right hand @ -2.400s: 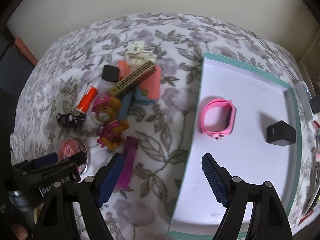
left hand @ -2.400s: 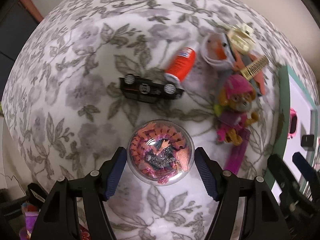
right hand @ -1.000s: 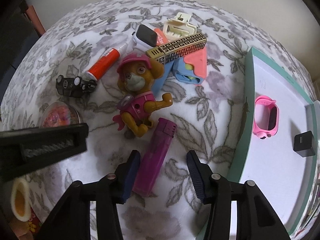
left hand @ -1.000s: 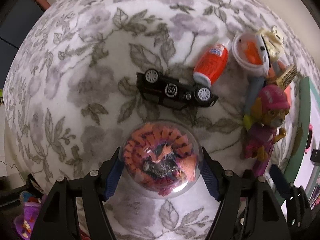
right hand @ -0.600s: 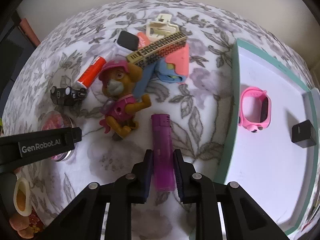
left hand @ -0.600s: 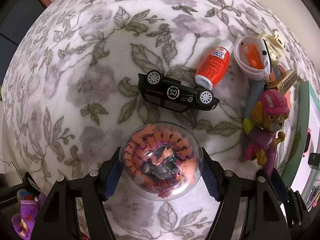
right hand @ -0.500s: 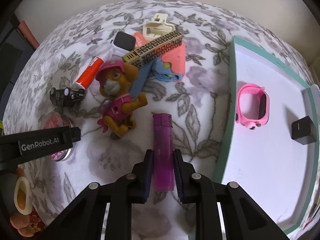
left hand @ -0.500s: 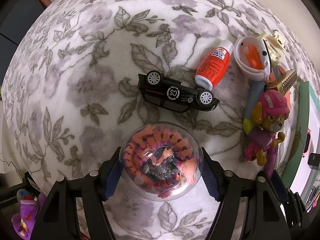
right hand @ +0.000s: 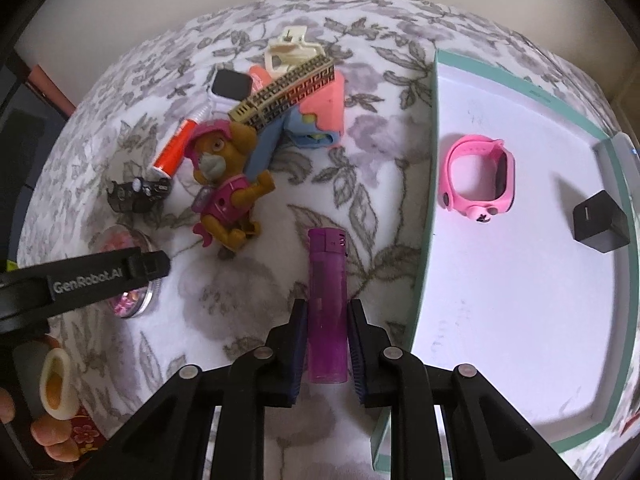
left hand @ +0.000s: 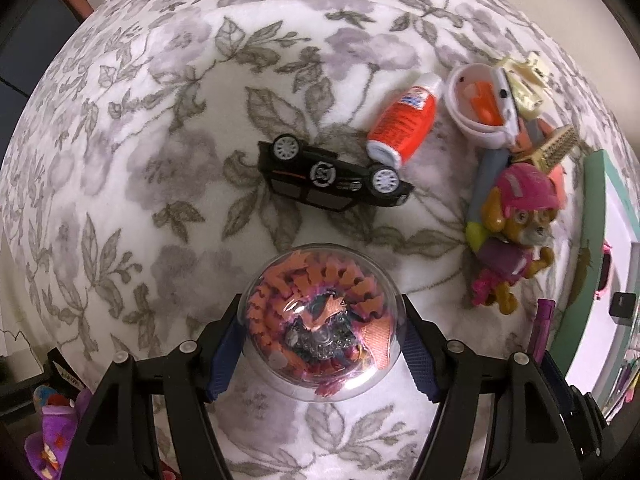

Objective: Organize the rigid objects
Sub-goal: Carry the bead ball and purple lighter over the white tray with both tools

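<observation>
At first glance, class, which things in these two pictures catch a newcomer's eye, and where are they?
The clear dome of orange pieces fills the left hand-held gripper. The purple lighter is pinched in the right hand-held gripper beside the white tray, where a pink watch lies.

Both wrist views steeply downward, close, sharing dog figure (left hand: 516, 236) (toy pile)

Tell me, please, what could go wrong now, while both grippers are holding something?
The right gripper pinches only the lower end of the purple lighter, so it may pivot or slip. The left gripper clamps a smooth clear ball, which could squirt out. The tray edge could catch the lighter.
</observation>
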